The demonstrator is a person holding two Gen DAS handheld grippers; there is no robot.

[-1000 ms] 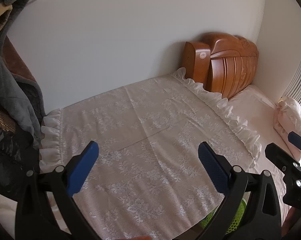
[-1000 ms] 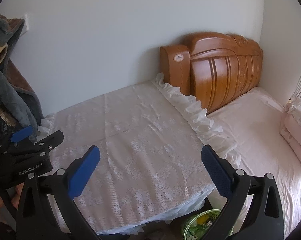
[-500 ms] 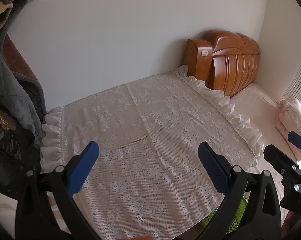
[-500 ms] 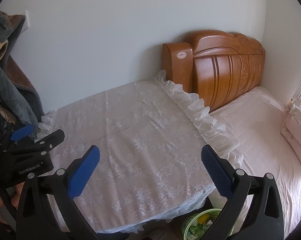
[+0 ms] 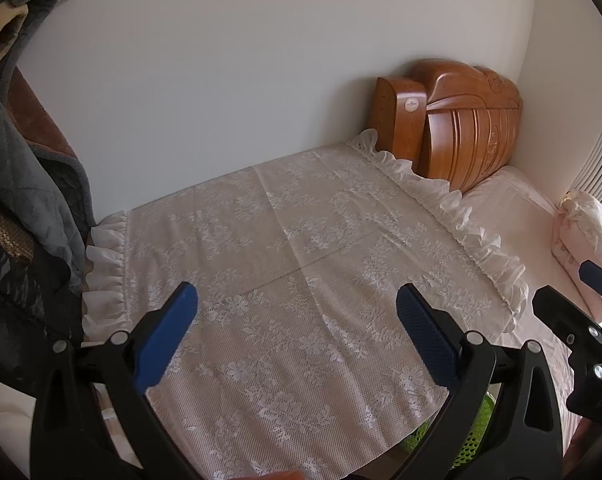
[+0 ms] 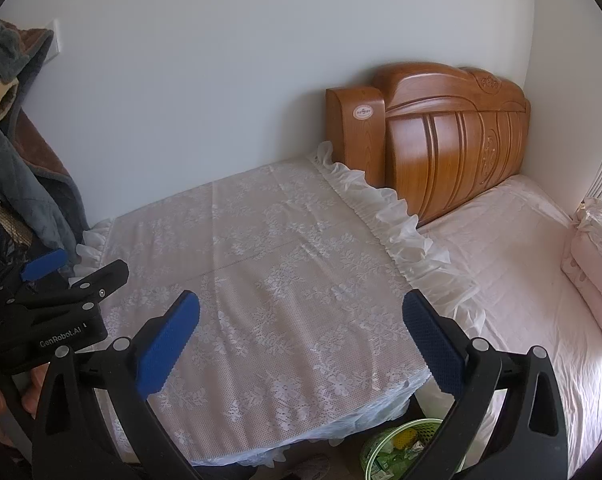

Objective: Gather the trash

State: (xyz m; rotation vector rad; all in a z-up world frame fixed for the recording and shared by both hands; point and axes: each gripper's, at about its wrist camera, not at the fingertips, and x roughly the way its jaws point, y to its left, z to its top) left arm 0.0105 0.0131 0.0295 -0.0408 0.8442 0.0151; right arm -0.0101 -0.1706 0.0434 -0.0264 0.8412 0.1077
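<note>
Left wrist view: left gripper (image 5: 297,320) hangs wide apart, empty, over the lace cover (image 5: 301,280). Right wrist view: right gripper (image 6: 301,324) also wide and empty; green trash basket (image 6: 397,444) stands near right, below. Searching step, I judge; next descend toward the basket.

Green perforated trash basket (image 6: 401,446), upright on floor beside lace-covered table, holding wrappers, partly hidden

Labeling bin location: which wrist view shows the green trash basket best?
Right wrist. The green basket shows its rim and trash inside, on the floor beside the lace-covered table. The left wrist view shows only a green sliver behind the left gripper.
</note>
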